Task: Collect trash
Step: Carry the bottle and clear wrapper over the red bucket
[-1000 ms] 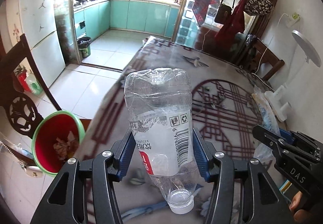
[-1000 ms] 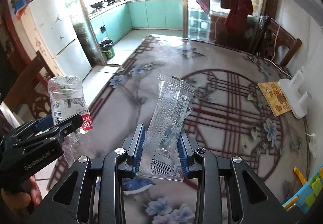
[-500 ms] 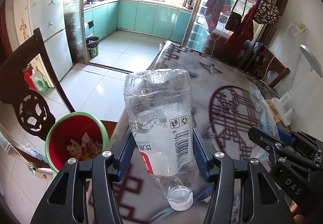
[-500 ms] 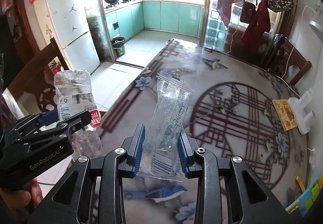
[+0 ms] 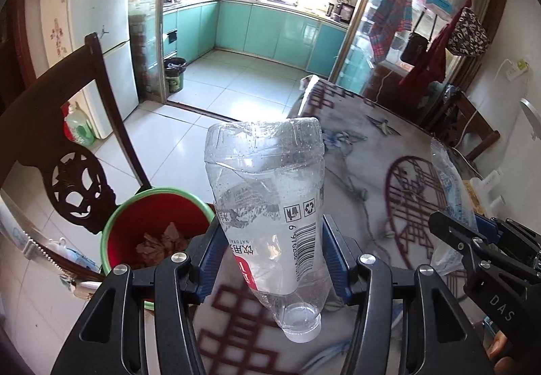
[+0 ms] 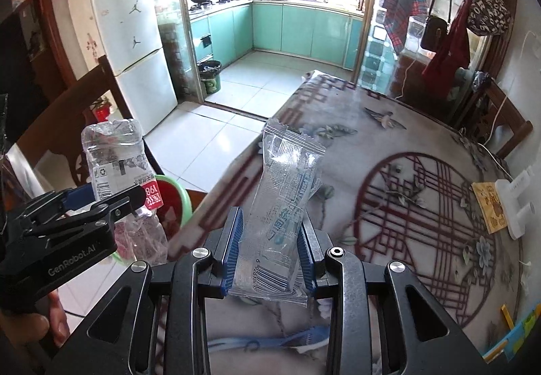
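Note:
My left gripper [image 5: 272, 256] is shut on a crushed clear plastic bottle [image 5: 270, 206], cap end toward the camera, held above the table's left edge. A red bin with a green rim [image 5: 148, 223] stands on the floor just left of it, with brown scraps inside. In the right wrist view my right gripper [image 6: 268, 246] is shut on a clear plastic wrapper [image 6: 284, 206] that stands up between the blue pads. The left gripper [image 6: 111, 206] and its bottle [image 6: 115, 155] show at the left there, over the bin [image 6: 175, 199]. The right gripper [image 5: 473, 239] and the wrapper [image 5: 453, 185] show at the left wrist view's right.
The table [image 6: 389, 145] carries a patterned cloth with red lattice and flowers. A dark wooden chair [image 5: 61, 138] stands beside the bin. A white plug block [image 6: 517, 202] and a small yellow card [image 6: 490, 206] lie at the table's right. A fridge [image 6: 132, 43] and a kitchen lie beyond.
Both grippers have moved left with their loads, toward the table's left edge. The red bin now lies closer to the left gripper, and more floor shows in both views.

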{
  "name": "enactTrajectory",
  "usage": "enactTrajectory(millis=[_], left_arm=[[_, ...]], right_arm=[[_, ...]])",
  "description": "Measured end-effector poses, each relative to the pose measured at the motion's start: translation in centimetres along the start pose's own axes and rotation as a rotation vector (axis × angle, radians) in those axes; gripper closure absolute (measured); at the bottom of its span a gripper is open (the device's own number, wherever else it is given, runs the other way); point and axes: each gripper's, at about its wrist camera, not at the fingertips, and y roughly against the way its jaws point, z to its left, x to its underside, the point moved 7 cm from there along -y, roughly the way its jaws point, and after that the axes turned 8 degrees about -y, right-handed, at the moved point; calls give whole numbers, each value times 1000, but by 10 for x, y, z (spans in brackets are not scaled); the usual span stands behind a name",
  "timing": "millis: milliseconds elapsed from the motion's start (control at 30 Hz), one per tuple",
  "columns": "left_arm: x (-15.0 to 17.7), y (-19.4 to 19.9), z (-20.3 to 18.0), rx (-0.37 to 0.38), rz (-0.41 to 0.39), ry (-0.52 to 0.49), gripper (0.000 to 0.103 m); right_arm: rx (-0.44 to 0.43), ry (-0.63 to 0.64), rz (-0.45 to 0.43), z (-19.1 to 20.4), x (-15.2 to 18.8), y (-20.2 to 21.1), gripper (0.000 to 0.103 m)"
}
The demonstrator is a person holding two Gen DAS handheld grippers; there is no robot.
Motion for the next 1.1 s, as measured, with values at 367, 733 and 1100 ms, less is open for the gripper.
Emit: enactTrajectory(millis=[367,733,1100], left_arm=[[3,-3,52,-31,7,46,50],[18,-7,107,-91,30,121,50],[32,-26,162,-167,79,186,50]], right_arm=[[-12,45,-1,40,-9,-9,73],[-58,114,27,85,-10,-28,73],[-153,168,114,131,-4,-67,73]])
